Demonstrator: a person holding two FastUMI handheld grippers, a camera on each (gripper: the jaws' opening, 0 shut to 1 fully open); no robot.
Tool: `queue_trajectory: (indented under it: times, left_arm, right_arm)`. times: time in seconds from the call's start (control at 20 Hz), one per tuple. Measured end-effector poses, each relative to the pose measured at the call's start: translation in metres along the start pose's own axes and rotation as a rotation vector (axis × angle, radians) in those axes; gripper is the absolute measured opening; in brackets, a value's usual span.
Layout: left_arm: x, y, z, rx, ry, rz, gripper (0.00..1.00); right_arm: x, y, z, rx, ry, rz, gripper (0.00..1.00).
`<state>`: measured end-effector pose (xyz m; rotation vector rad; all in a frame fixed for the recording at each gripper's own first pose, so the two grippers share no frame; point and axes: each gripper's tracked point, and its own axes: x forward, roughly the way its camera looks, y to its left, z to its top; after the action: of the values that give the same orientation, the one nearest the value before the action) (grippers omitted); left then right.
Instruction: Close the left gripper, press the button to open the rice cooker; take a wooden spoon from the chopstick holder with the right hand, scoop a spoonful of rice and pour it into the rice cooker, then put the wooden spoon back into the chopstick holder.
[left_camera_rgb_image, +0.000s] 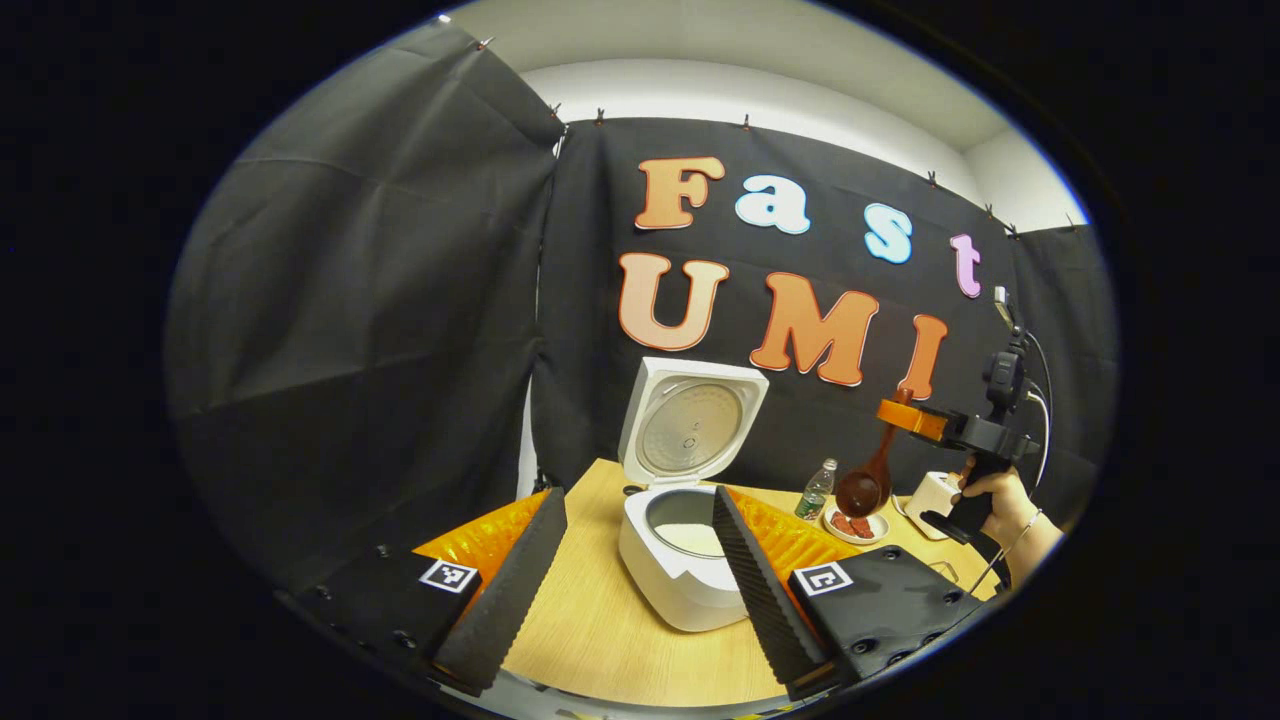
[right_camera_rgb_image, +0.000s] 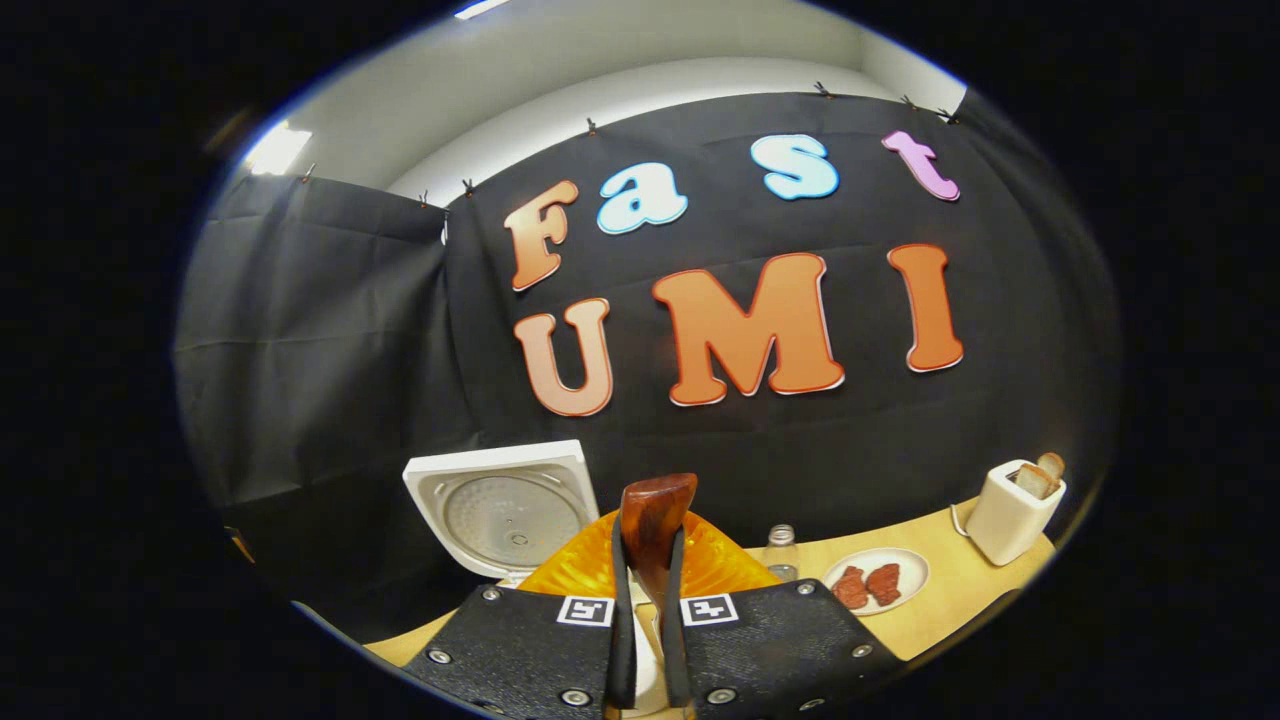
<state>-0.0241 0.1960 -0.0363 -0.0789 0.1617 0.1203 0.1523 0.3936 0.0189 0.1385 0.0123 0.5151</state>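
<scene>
A: Where is the wooden spoon (left_camera_rgb_image: 872, 468) relative to the rice cooker (left_camera_rgb_image: 683, 548)?

B: Well to the cooker's right, above the plate (left_camera_rgb_image: 853, 527), long axis near upright, bowl down. The right gripper (right_camera_rgb_image: 648, 600) pinches its handle; the left gripper (left_camera_rgb_image: 625, 580) stands wide, fingers either side of the open pot on the worktop (left_camera_rgb_image: 610, 640).

A: Counts?

B: One spoon, one cooker with its lid up, one bottle (left_camera_rgb_image: 816, 490), one toaster (right_camera_rgb_image: 1012, 510). I judge the right hand nearer.
</scene>
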Motion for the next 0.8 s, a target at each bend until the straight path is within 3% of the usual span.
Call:
queue_trajectory:
  times: [0.55,0.8]
  left_arm:
    - [0.01,-0.056,0.003,0.023,0.005,-0.106,1.0]
    - [0.012,-0.075,0.006,0.038,0.008,-0.119,1.0]
  right_arm:
    - [-0.095,-0.18,-0.015,0.027,0.023,-0.302,0.11]
    - [-0.127,-0.232,-0.045,0.061,0.065,-0.392,0.1]
